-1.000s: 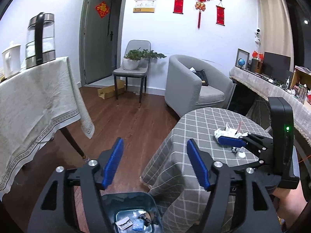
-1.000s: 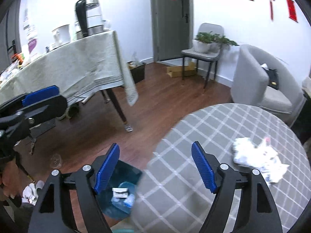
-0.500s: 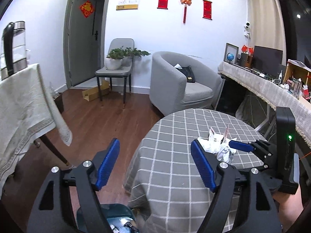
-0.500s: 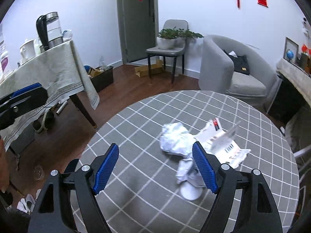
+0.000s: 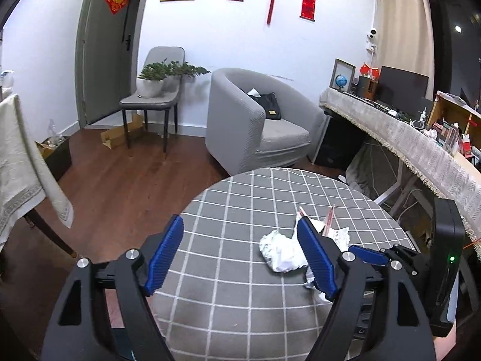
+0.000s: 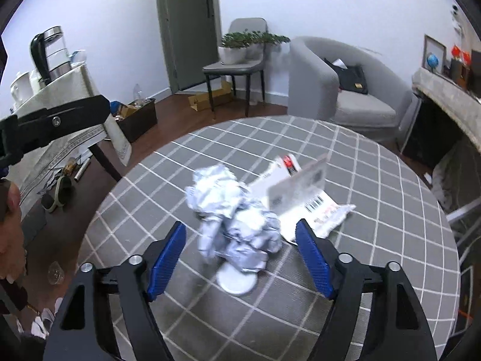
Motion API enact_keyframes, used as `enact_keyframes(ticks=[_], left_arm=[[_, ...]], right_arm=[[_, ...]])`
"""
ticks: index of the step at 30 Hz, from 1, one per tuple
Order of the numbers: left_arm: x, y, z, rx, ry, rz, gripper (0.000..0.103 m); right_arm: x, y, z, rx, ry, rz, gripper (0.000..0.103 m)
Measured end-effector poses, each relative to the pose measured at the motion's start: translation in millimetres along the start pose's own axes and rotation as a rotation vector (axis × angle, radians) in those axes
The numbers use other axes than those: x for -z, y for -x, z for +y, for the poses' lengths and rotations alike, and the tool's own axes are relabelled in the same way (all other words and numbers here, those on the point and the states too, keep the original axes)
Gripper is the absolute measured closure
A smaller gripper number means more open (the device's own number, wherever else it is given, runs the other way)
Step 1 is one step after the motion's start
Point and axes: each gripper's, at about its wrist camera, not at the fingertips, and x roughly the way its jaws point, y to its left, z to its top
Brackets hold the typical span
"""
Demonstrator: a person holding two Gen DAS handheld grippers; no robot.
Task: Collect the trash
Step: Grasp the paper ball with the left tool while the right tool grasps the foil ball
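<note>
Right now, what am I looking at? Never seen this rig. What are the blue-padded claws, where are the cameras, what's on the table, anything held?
No robot here: a person holds a two-finger gripper in each hand, and each gripper carries a fisheye camera looking forward along its fingers. The claws at the bottom of each picture are that gripper's own fingers.

The left wrist view shows the left gripper, open and empty, with the right one off to its right. The right wrist view shows the right gripper, open, also empty.

On the round table with the grey checked cloth lies the trash: crumpled white paper, a torn package with a barcode beside it, and a small white disc partly under the paper. The right gripper's fingers straddle the paper without closing.
</note>
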Motion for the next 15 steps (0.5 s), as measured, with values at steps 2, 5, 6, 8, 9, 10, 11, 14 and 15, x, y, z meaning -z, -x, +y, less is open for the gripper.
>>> enact_keyframes(ticks=[2,5,6,8,9,10,11,14,15], left_arm=[[2,-8,-4,0.01,0.004,0.015,0.02],[7,-23,-8,0.026,0.008,0.053,0.02],[9,-28,-9,0.029,0.005,0.065,0.02],[13,-38,-11,0.032,0.011,0.091,0.02],[15,-43,-10,0.037,0.023,0.103,0.02],[15,-46,-9,0.042,0.03,0.112,0.02],[17,-50,-9,0.05,0.033,0.124,0.02],[20,-59,-16,0.042,0.01,0.148,0.02],[21,-58,-17,0.041,0.006,0.15,0.02]], right_arm=[[0,-3,-4,-0.004,-0.007,0.008,0.032],[1,-8,-11,-0.014,-0.021,0.017,0.037],[1,-9,-12,-0.026,-0.031,0.019,0.038],[1,-11,-14,-0.052,-0.047,0.021,0.043],[1,-12,-15,-0.068,-0.055,0.02,0.048],[1,-11,-16,-0.074,-0.057,0.018,0.051],[1,-11,-16,-0.072,-0.057,0.017,0.054],[1,-6,-16,-0.07,-0.05,0.003,0.057],[2,-2,-16,-0.075,-0.056,-0.005,0.057]])
